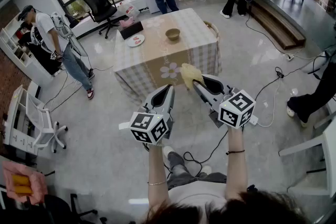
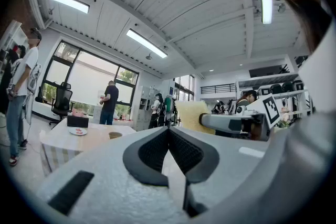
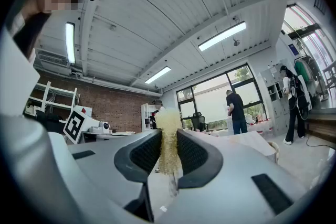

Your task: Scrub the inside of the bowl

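Observation:
A small brown bowl (image 1: 172,34) stands on the checked table (image 1: 157,60) some way ahead of me; the left gripper view shows the bowl (image 2: 114,135) far off too. My right gripper (image 1: 195,81) is shut on a yellow scrubbing sponge (image 1: 190,75), held in the air short of the table. In the right gripper view the sponge (image 3: 168,123) is pinched between the pads of that gripper (image 3: 168,135). My left gripper (image 1: 169,87) is beside it, shut with nothing in it; its jaws (image 2: 168,131) meet at the tips. Both are well apart from the bowl.
On the table are a white plate (image 1: 135,40) and a black box (image 1: 130,29), with a basket (image 1: 211,26) at its right edge. An office chair (image 1: 102,5) and several people stand around. Cables (image 1: 273,81) trail over the floor at right.

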The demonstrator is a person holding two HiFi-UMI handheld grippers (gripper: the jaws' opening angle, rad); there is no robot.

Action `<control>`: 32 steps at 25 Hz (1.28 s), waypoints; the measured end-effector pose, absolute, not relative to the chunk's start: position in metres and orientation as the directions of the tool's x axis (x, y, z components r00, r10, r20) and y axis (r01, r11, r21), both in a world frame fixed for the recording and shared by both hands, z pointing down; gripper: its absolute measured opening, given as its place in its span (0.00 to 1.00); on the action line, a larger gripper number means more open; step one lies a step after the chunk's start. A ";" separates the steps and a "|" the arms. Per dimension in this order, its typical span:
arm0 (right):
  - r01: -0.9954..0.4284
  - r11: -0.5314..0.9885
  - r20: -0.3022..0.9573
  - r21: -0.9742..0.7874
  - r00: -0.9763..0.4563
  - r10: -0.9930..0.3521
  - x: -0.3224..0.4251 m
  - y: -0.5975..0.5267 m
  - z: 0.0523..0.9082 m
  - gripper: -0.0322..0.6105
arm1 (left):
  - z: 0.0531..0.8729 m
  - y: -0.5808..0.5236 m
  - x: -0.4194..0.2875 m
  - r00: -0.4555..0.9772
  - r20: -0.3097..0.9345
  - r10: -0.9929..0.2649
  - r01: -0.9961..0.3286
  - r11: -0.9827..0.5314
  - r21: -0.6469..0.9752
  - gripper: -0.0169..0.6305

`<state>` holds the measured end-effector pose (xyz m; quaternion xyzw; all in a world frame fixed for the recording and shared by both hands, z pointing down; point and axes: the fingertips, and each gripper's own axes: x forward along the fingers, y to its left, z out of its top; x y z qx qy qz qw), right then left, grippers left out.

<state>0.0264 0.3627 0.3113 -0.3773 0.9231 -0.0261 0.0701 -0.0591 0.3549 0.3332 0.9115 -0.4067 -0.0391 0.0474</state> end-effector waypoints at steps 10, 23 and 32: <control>-0.707 0.695 -0.108 -0.135 -0.686 -0.719 0.038 0.363 0.317 0.17 | 0.340 0.359 -0.049 0.668 -0.026 -0.744 -0.735 -0.665 0.133 0.04; -0.728 0.663 -0.109 -0.173 -0.655 -0.748 0.023 0.317 0.326 0.17 | 0.352 0.311 -0.064 0.684 0.009 -0.730 -0.721 -0.673 0.164 0.04; -0.756 0.633 -0.087 -0.166 -0.628 -0.773 0.002 0.240 0.325 0.17 | 0.348 0.237 -0.086 0.728 0.015 -0.685 -0.677 -0.717 0.167 0.04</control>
